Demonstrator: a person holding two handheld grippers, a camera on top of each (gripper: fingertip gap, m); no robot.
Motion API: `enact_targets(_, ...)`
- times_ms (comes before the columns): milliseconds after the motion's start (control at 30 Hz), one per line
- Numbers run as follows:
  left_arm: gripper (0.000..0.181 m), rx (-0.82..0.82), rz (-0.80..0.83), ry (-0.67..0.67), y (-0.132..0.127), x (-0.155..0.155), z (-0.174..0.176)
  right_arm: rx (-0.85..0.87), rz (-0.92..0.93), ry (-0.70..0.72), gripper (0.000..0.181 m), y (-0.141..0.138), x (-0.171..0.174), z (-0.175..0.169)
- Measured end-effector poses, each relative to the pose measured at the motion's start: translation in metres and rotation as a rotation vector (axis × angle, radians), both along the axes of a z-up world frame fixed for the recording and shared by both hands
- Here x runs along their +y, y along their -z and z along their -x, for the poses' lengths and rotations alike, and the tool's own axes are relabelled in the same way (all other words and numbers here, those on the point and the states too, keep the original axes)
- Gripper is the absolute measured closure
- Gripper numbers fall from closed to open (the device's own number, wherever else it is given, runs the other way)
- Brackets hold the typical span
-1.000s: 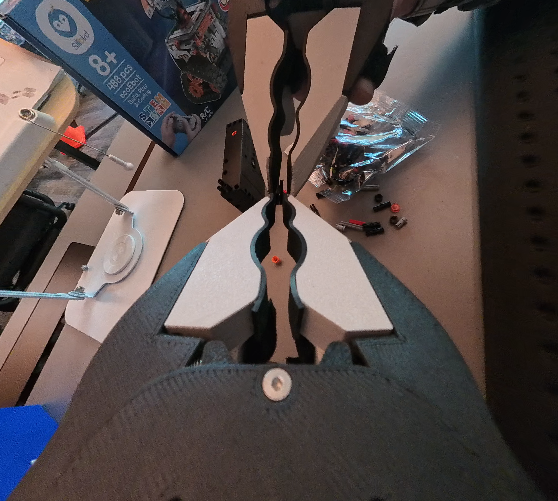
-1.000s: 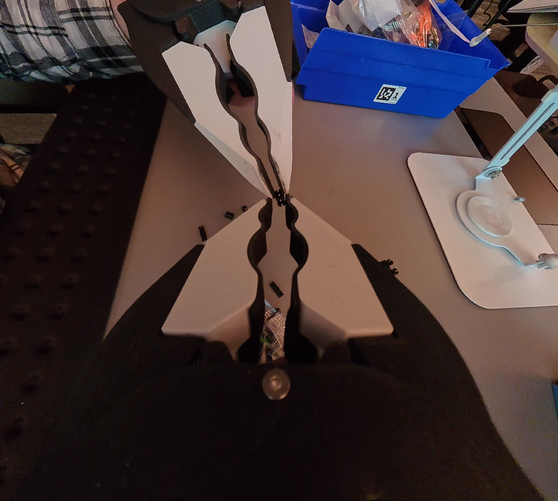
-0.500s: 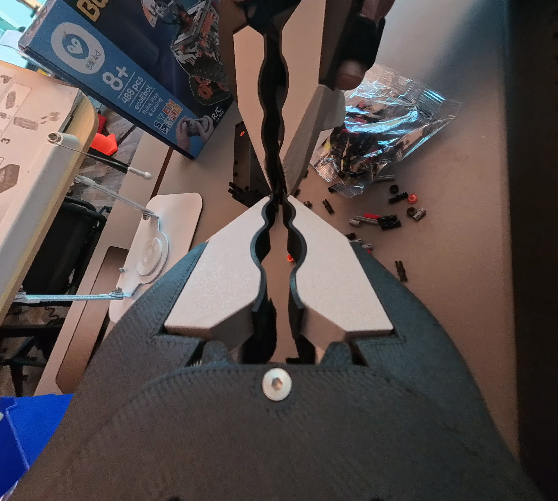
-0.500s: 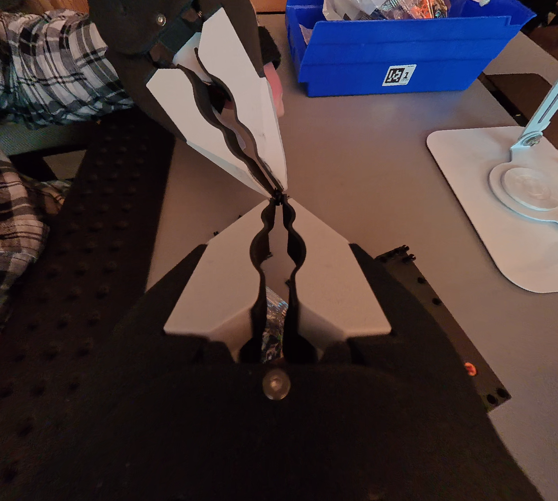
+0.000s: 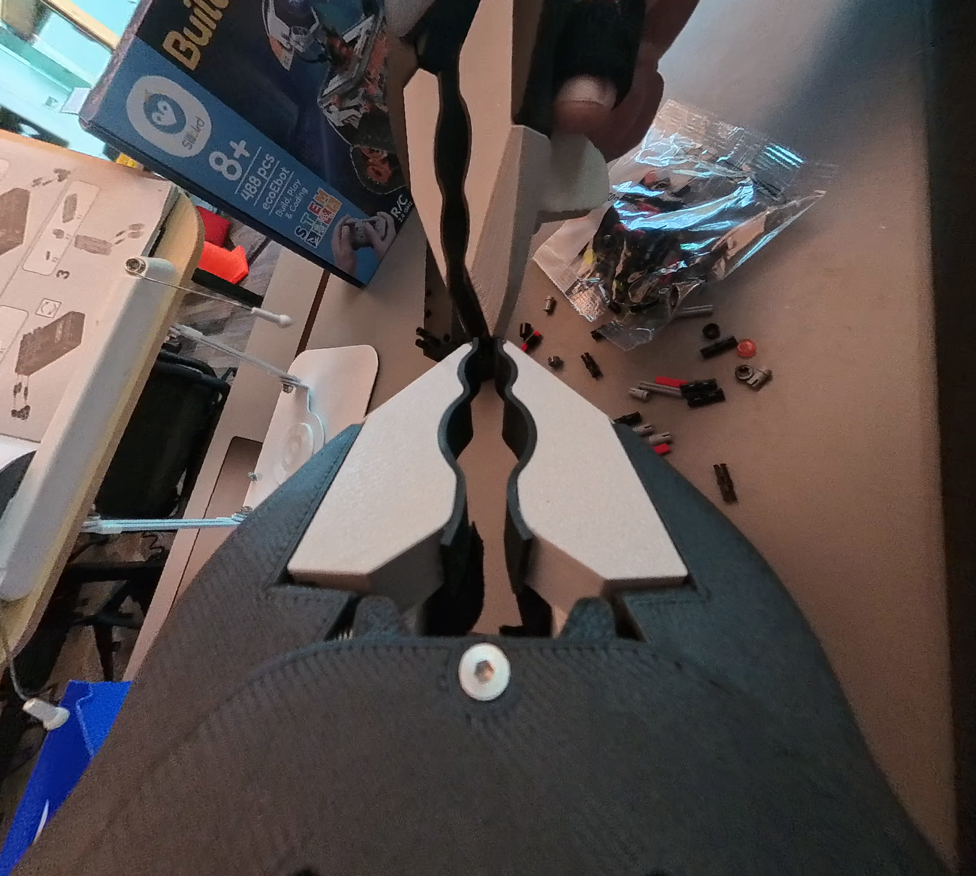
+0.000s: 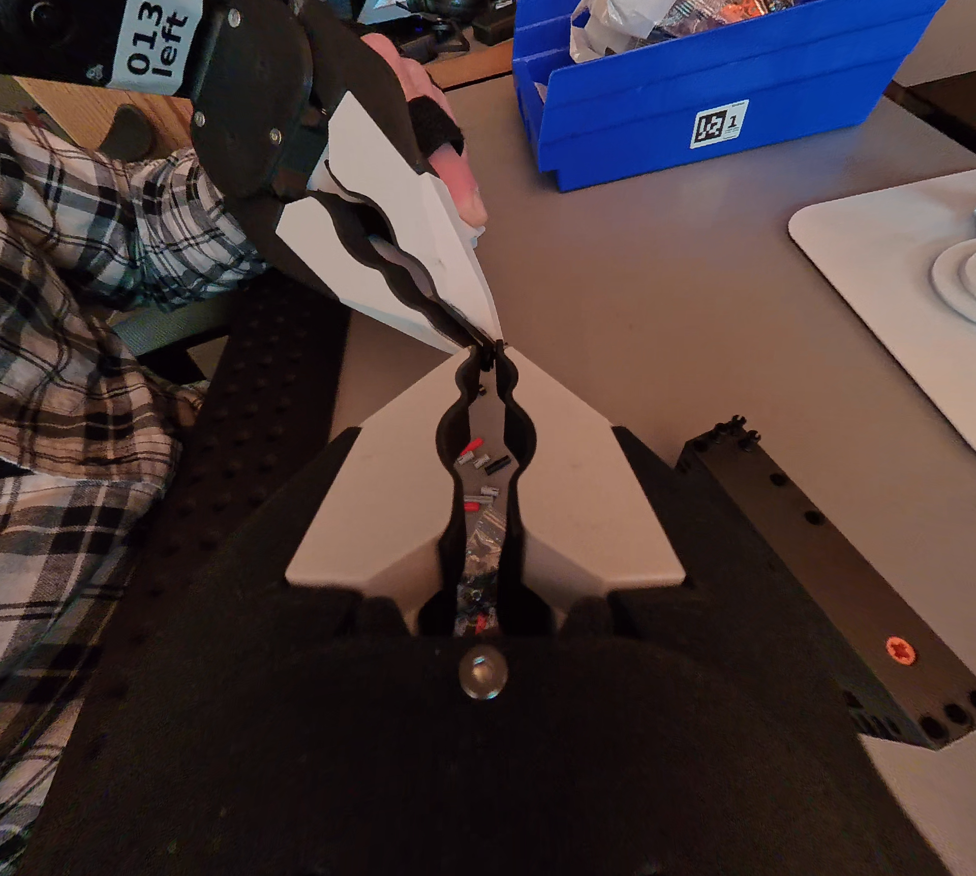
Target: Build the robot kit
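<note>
My left gripper (image 5: 483, 355) and my right gripper (image 6: 489, 358) meet tip to tip above the grey table (image 6: 660, 301). Both are shut on a small black part (image 5: 481, 346) pinched where the tips touch; I cannot tell if it is one piece or two joined. In the left wrist view the right gripper (image 5: 475, 336) comes down from above, held by a hand (image 5: 607, 32). In the right wrist view the left gripper (image 6: 491, 343) comes in from the upper left. Loose black, grey and red pins (image 5: 700, 391) lie on the table below.
A clear bag of parts (image 5: 681, 227) lies behind the pins. A long black block (image 6: 824, 565) with an orange pin lies on the right. A kit box (image 5: 248, 122), a blue bin (image 6: 739, 80), a white stand base (image 6: 898, 280) and a black perforated mat (image 6: 253, 428) surround the spot. The grippers are tip to tip, or close to it.
Both grippers stayed shut and tip to tip while lifting and tilting. The table, bag and pins slid lower and farther in view. The long black block came into the right wrist view.
</note>
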State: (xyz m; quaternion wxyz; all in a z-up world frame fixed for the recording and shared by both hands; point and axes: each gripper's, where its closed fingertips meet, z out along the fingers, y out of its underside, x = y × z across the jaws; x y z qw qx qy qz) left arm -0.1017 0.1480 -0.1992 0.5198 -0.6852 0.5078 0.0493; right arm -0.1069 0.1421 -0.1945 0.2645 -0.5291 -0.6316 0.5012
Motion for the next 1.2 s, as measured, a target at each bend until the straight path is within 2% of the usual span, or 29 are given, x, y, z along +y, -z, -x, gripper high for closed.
enact_targets(167, 0.180, -0.004, -0.029, -0.007, -0.004, 0.002, 0.000, 0.003, -0.013, 0.020, 0.173, -0.001, 0.004, 0.000)
enact_targets(600, 0.178, -0.016, -0.036, -0.016, -0.003, 0.006, -0.001, 0.002, -0.063, 0.026, 0.179, 0.000, 0.006, -0.002)
enact_targets(700, 0.165, -0.040, -0.007, -0.035, -0.001, 0.011, 0.004, -0.035, -0.179, 0.065, 0.179, 0.005, 0.021, -0.004)
enact_targets(767, 0.145, -0.063, 0.074, -0.073, 0.009, 0.021, 0.012, -0.100, -0.351, 0.101, 0.179, 0.012, 0.040, -0.009)
enact_targets(900, 0.129, -0.137, 0.199, -0.097, 0.033, 0.048, 0.012, -0.214, -0.570, 0.093, 0.180, 0.020, 0.065, -0.014)
enact_targets(1067, 0.128, -0.165, 0.298, -0.152, 0.066, 0.082, 0.007, -0.344, -0.729, -0.025, 0.181, 0.033, 0.081, -0.012)
enact_targets(1200, 0.140, -0.200, 0.319, -0.147, 0.073, 0.091, 0.004, -0.422, -0.790, -0.142, 0.180, 0.041, 0.083, -0.009)
